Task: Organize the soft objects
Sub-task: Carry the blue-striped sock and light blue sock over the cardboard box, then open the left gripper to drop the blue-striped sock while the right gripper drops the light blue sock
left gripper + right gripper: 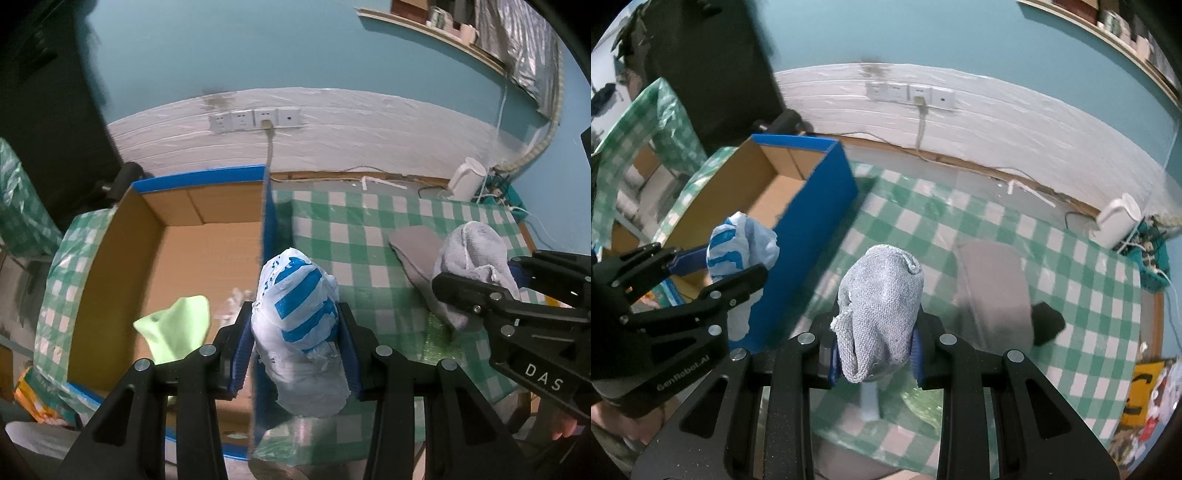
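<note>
In my left wrist view, the left gripper has its fingers clamped on a crumpled white-and-blue plastic bag, low in the centre of the frame, right over the blue wall of the cardboard box. A light green cloth lies inside the box, lower left.

In my right wrist view, the right gripper has its fingers pinched tight on a grey knitted cloth at centre frame, above the green-checked tabletop. A flat grey piece lies on the tabletop to the right of centre, with a small black object touching its lower right corner. A white kettle stands at the far right.
</note>
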Demonstrator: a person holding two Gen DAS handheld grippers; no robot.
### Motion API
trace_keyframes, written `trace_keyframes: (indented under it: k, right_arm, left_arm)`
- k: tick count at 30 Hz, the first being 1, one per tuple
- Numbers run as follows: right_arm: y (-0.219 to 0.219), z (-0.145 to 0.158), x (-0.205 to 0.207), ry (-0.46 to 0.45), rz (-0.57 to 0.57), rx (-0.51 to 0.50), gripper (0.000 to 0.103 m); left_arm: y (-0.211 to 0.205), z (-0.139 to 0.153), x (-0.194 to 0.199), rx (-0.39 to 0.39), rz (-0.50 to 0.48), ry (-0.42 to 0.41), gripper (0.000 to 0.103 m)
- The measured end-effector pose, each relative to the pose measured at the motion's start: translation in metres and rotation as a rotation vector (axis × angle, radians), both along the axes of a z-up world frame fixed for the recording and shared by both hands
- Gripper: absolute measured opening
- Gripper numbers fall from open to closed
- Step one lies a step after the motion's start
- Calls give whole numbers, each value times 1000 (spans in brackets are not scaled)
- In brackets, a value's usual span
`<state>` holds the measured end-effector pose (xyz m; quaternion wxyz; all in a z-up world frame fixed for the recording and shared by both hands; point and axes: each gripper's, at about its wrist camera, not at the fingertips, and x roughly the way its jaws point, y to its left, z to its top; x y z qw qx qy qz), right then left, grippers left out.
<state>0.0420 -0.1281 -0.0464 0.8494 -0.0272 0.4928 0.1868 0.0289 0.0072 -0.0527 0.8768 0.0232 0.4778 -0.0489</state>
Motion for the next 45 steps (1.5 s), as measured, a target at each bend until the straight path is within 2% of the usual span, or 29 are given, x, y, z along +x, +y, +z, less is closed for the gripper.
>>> trace_keyframes:
  k: [8,23,38,40,42,45]
  right_arm:
    - [46,4,9,-8,64,-11,27]
    - [125,1,22,7,183,-19,27]
    - [181,-10,27,35,270,-22,28]
    - [185,-14,28,42,276,-26,32]
    - [187,-16,27,39,276,-27,34]
    - [187,-17,27,30,267,-47,39]
  left_arm:
    - [36,4,-1,6,63,-22,43]
    - [107,-11,-1,21,202,10,43]
    - [144,-32,-1,29,298,63,44]
    - [145,-34,0,35,300,76,44]
    - [146,-36,1,35,306,84,55]
    - [147,-39,1,59,320,89,67]
